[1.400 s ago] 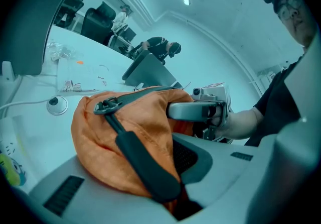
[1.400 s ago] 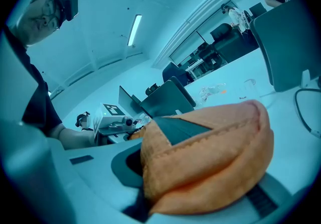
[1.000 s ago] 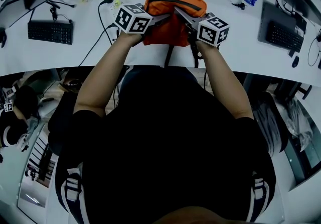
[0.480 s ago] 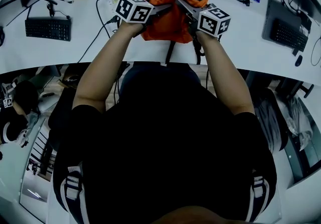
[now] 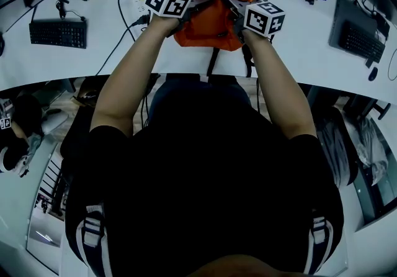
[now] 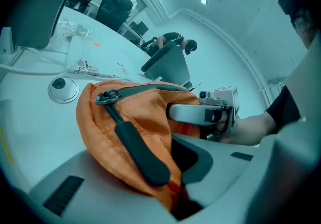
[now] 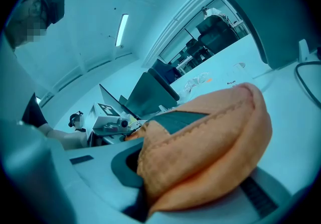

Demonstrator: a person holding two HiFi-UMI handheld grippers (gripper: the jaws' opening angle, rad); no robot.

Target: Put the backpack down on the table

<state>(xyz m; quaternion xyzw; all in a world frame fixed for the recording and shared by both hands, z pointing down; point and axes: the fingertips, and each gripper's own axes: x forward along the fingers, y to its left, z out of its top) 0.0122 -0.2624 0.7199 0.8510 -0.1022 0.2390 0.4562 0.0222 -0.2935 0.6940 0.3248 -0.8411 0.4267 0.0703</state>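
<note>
**While both claws grip it, the orange backpack sits over the white worktop**

Where the long white worktop (image 5: 291, 52) runs across the head view, the backpack (image 5: 211, 12) is the largest thing on or over it. It sits at the middle, straight ahead of the person. It bulges, rounded and full, and a dark zip runs along its top, so what it holds is hidden. Whether its base rests on the worktop I cannot tell. Its two dark straps (image 5: 213, 61) trail toward the near edge.

One black keyboard (image 5: 57, 32) lies well off to the left and another (image 5: 360, 40) well off to the right. A black cable (image 5: 124, 27) runs between the left keyboard and the bag.

The left claw (image 5: 201, 4) has its jaws closed on a fold of the bag's orange cloth near the top on the left side. The right claw (image 5: 228, 2) pinches the cloth the same way on the right side.

In the left gripper view a dark zip pull (image 6: 135, 147) lies across the cloth just above the pinch. A small round disc (image 6: 62, 89) sits on the worktop beyond the bag.
</note>
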